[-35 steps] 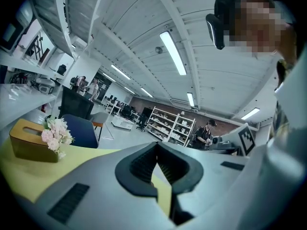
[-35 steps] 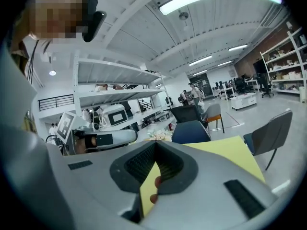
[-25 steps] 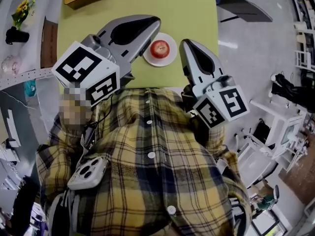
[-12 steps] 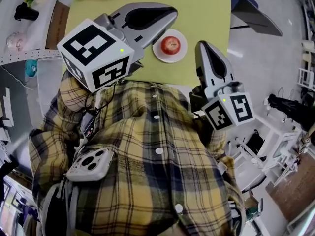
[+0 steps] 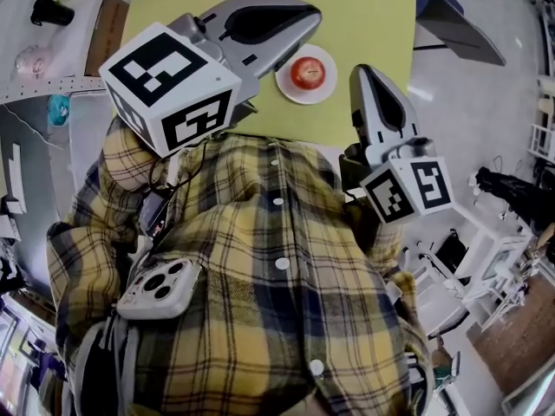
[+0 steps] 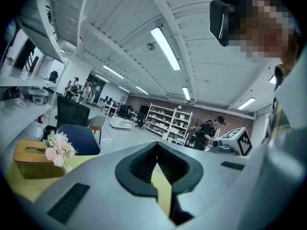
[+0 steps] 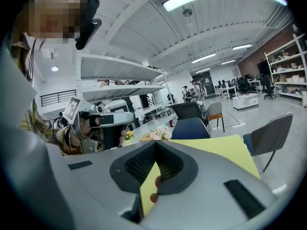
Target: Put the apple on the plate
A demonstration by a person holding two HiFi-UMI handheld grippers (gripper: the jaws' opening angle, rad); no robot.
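The apple (image 5: 307, 72) is sitting on the plate (image 5: 287, 92), roughly at its middle, so we are judging the task as done. What is left is a matter of not undoing it.

We are holding the left tongs (image 5: 310, 17) just to the left of the plate, with the tips reaching almost level with its far rim. The right tongs (image 5: 362, 70) are hanging just to the right of the plate and a little nearer to us. Both pairs are closed on nothing: in each gripper view the tips are meeting, and only the yellow-green bench (image 5: 364, 24) is showing through the hollow behind them.

The nearest risk is coming from the left tongs. They are standing so close to the plate that a careless swing rightward could clip the rim, shove the plate or tip it. The apple is round and nothing is bracing it, so we are expecting it to roll off at a modest knock.

The plate is also lying near the bench edge on our side. A push toward us could be carrying plate and apple over that edge.

With both pairs shut, we are not ready to catch anything. Any rescue would be needing the tongs opened first, and the apple would likely be gone by then.
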